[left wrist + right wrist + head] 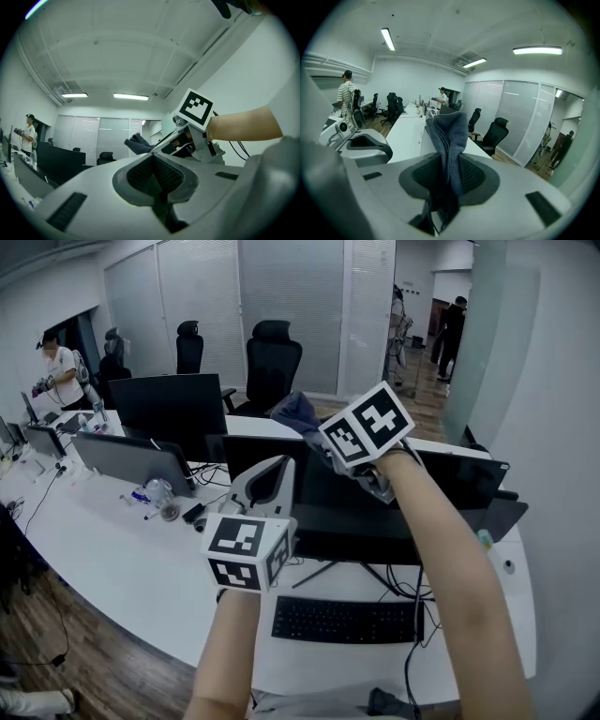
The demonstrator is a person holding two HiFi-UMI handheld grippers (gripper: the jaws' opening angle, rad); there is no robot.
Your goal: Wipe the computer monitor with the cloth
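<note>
Fingers of the right gripper [449,172] are clamped on the grey cloth [449,129], which sticks up from between them at the top edge of the dark computer monitor [375,507] on the white worktop [131,568]. On the left gripper [154,172] the fingers are pressed together with nothing between them, in front of the monitor's left side.

The monitor [375,512] stands on the desk [122,559], and the keyboard [347,620] lies before it, close to the desk's near edge. The cloth [298,413] is above the monitor's upper left corner, between the jaws of the right gripper [323,442]. The left gripper [267,482] is before the monitor's left edge. A chair [272,362] stands behind the desk.
</note>
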